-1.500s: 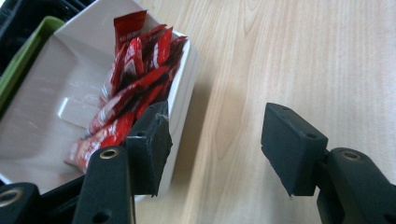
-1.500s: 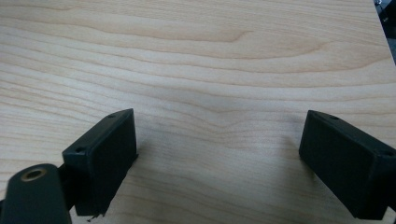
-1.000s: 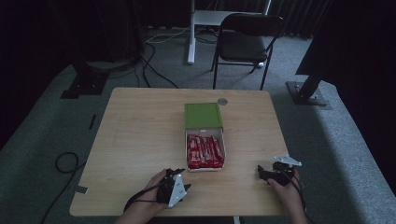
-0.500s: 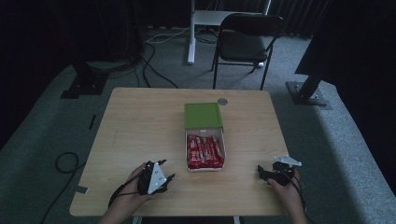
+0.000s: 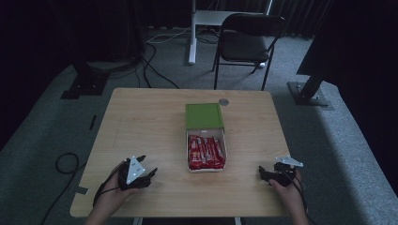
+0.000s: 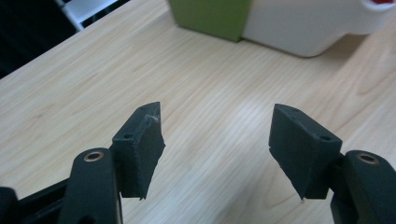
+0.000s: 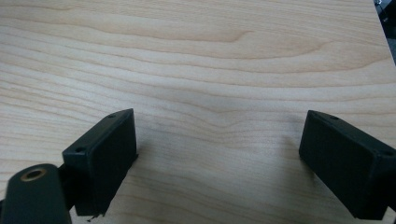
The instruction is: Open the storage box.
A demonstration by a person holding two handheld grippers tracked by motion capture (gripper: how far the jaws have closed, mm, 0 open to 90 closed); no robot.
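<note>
Low at the left of the high view, the left tongs (image 5: 151,174) have slid leftward along the near edge of the bench (image 5: 141,122) and away from the white box (image 5: 207,167) of red snack bars (image 5: 205,151), their jaws having just been opening and now parted about halfway with nothing between them. At lower right the right tongs (image 5: 262,174) sit where they were, spread wide over bare wood and empty. With the box at mid-frame, its green lid (image 5: 203,115) flipped back, and both tongs clear of it, I judge no bar is in hand yet.
</note>
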